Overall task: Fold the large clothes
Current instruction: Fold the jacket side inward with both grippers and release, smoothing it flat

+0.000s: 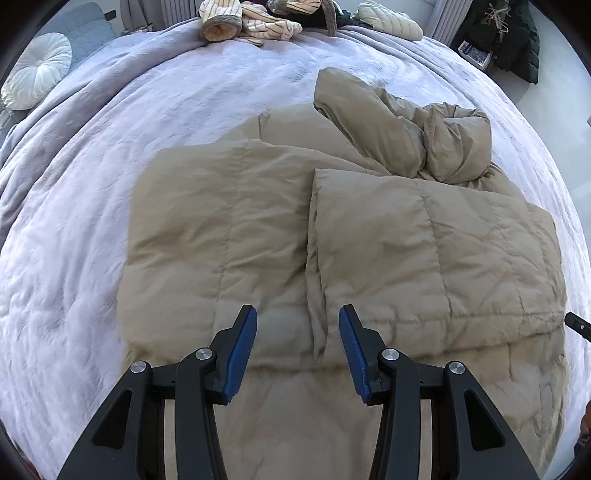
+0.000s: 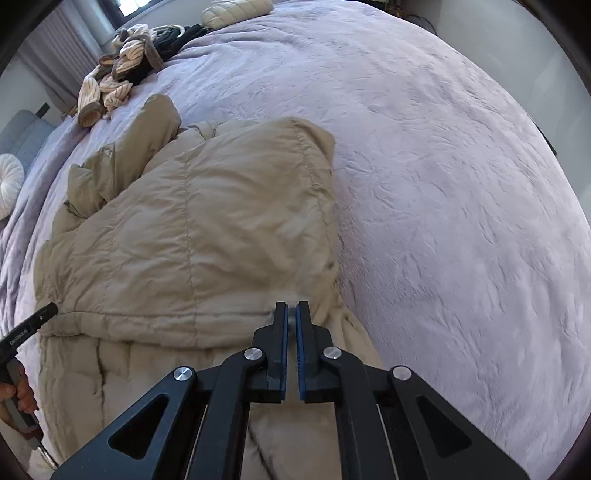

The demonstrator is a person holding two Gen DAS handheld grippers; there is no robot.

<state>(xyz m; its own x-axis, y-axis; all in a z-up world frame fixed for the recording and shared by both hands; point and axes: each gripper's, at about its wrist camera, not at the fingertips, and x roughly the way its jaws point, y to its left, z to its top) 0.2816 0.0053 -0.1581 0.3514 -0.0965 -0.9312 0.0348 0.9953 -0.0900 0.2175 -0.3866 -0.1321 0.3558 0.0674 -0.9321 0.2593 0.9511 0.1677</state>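
A wide lavender plush bedspread [image 1: 92, 221] is covering the bed, and a round white pleated cushion [image 1: 37, 75] is lying at its far left edge. A heap of cream-and-brown striped knitwear [image 1: 255, 20] is sitting along the far side, beside a cream quilted pillow [image 1: 391, 20].

Your left gripper [image 1: 297, 321] is hovering with its fingers apart over the near part of the jacket [image 1: 229, 221], which is lying on the bed cover [image 1: 110, 129]. A folded-over panel [image 1: 424, 240] is lying right of those fingers, with the bunched sleeve [image 1: 388, 122] beyond it. Your right gripper [image 2: 292, 314] is pinching the jacket's right edge. A pile of clothes [image 1: 258, 18] is sitting far ahead, a round cushion [image 1: 37, 70] far left.
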